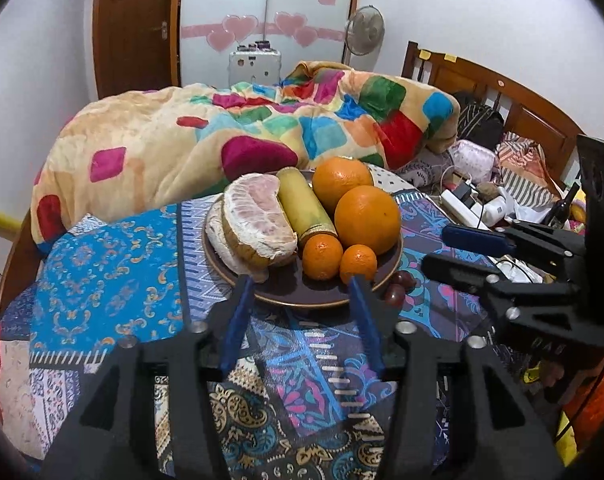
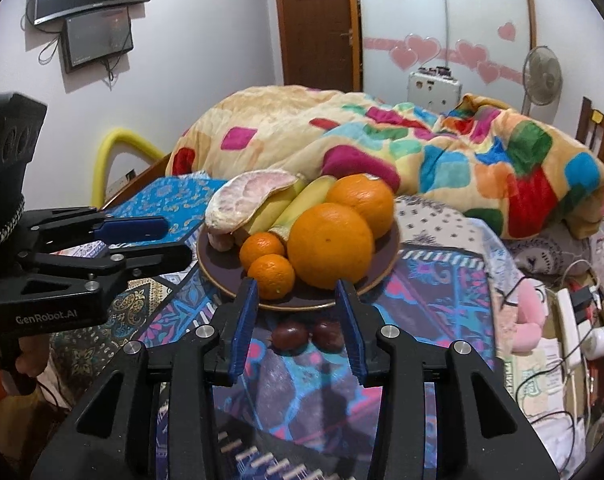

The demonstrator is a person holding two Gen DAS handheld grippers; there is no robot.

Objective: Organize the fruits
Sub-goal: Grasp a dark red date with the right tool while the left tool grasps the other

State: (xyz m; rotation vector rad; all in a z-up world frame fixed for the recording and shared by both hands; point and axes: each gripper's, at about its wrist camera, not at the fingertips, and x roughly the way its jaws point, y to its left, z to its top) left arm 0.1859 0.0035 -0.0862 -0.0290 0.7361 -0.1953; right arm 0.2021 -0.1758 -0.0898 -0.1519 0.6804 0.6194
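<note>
A bedroom: a bed spread with a patterned cloth [image 1: 114, 248], a bright quilt [image 1: 206, 132] heaped behind it. Ahead of both pairs of jaws we see a dark plate [image 1: 302, 298] bearing most of the fruit. We count two large oranges [image 1: 367, 219], two small mandarins [image 1: 322, 257], two peeled pomelo pieces [image 1: 258, 212] and one yellow-green stalk-like piece [image 1: 304, 206] lying between pomelo and oranges; what that piece is we cannot tell. Two dark plums [image 2: 289, 338] lie on the cloth, off the plate, just beyond the tips of the right gripper [image 2: 298, 290] and between the lines of its fingers; seen from the left gripper [image 1: 300, 286] they sit just past its right fingertip. Both pairs of jaws stand parted and empty, pressing on nothing. We judge the task largely done: seven pieces are plated, and the two plums appear to be what remains. The right gripper is the nearer to them.
</note>
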